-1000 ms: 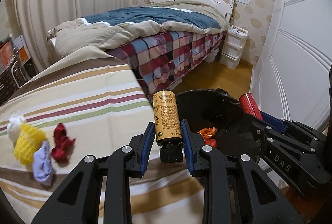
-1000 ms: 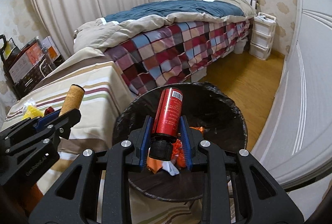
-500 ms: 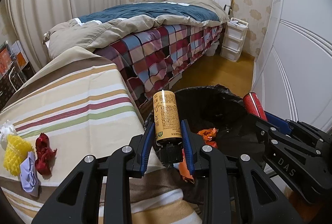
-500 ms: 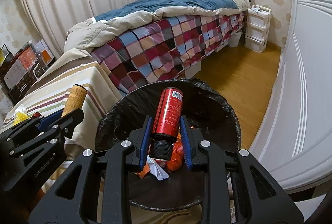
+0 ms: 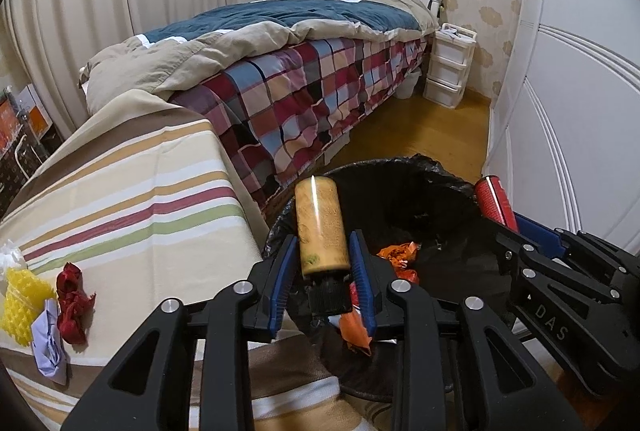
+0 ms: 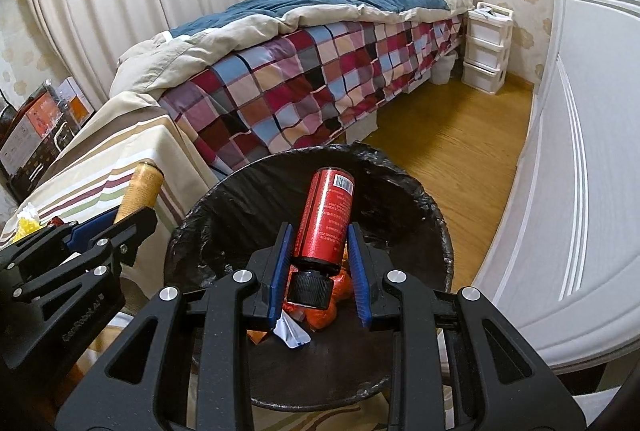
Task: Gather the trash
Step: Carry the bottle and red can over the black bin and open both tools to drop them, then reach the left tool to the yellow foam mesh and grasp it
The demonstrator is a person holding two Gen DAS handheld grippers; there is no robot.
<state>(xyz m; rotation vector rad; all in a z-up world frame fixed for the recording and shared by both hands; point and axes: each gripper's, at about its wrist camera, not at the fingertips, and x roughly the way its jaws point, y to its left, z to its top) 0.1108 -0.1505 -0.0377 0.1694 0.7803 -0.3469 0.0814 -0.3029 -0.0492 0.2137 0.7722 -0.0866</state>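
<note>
- The left hand-held gripper [image 5: 323, 271] has the gold bottle [image 5: 321, 227] between its blue pads, cap toward the camera; its jaws are opening, and gaps show on both sides of the bottle, so I judge this a release over the bin [image 5: 448, 191].
- The right hand-held gripper [image 6: 320, 263] is narrowly clamped on the red bottle [image 6: 329, 219], cap down, poised over the bin's middle, probably next to drop.
- Inside the black liner lie orange wrappers [image 6: 320, 311] and a white scrap [image 6: 292, 331]; the right view shows these fully, the left only in part.
- At nine o'clock of the bin, the striped surface [image 5: 120, 191] carries a yellow foam net [image 5: 20, 307], a red rag [image 5: 72, 295] and lilac paper [image 5: 48, 343], waiting to be collected; only the left view shows them clearly.
- Beyond, at twelve o'clock, stands the bed [image 6: 320, 63], with white drawers [image 6: 486, 47] at one o'clock.
</note>
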